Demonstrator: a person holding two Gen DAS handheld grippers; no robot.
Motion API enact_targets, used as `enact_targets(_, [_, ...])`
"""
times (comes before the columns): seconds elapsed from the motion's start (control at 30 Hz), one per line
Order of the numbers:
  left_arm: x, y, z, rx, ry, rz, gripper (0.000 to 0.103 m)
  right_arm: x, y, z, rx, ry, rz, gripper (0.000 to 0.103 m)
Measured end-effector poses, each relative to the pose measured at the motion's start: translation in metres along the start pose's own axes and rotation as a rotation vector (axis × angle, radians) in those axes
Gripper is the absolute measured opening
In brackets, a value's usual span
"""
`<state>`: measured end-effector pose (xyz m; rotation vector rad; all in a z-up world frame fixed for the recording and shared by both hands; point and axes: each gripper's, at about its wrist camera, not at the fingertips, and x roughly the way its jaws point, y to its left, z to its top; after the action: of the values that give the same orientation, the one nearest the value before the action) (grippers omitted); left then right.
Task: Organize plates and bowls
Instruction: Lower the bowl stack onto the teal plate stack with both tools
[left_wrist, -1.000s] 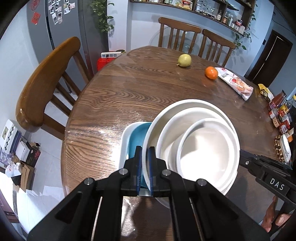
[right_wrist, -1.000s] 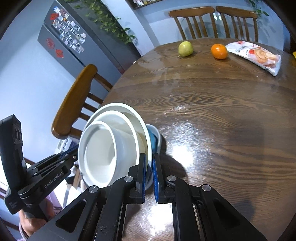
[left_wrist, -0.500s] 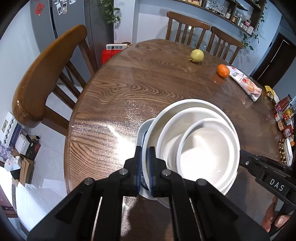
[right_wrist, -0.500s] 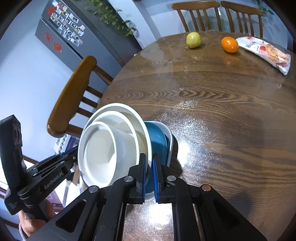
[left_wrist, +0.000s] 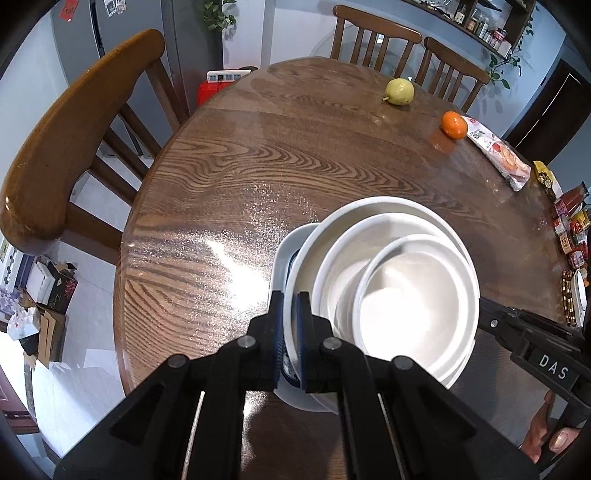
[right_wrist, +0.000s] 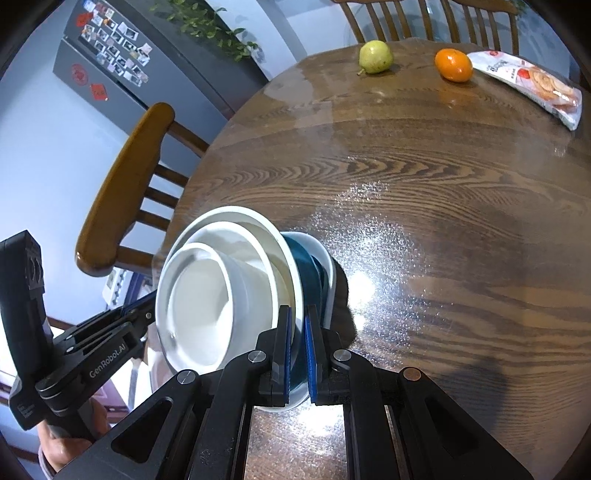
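Note:
Both grippers hold one stack of white dishes: a wide white plate with two nested white bowls in it. My left gripper is shut on the plate's left rim. My right gripper is shut on the opposite rim. The stack hangs above a blue dish that sits in a white plate on the round wooden table, near its front edge. In the left wrist view that lower plate is mostly hidden.
A pear, an orange and a snack packet lie at the table's far side. Sauce jars stand at the right edge. Wooden chairs stand at the left and far side.
The held stack has risen, with the table seen from higher up. The blue dish and its plate show more in the right wrist view and less in the left wrist view.

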<state>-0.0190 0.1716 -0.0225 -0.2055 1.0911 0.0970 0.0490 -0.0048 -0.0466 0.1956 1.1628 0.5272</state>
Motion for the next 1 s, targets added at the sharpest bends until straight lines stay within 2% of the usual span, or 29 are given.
enact_targets(1.0, [0.0036,-0.0008,0.0053,0.010,0.013,-0.003,0.002,0.0075,-0.0014,0.0076,0.024,0.016,0.000,0.010])
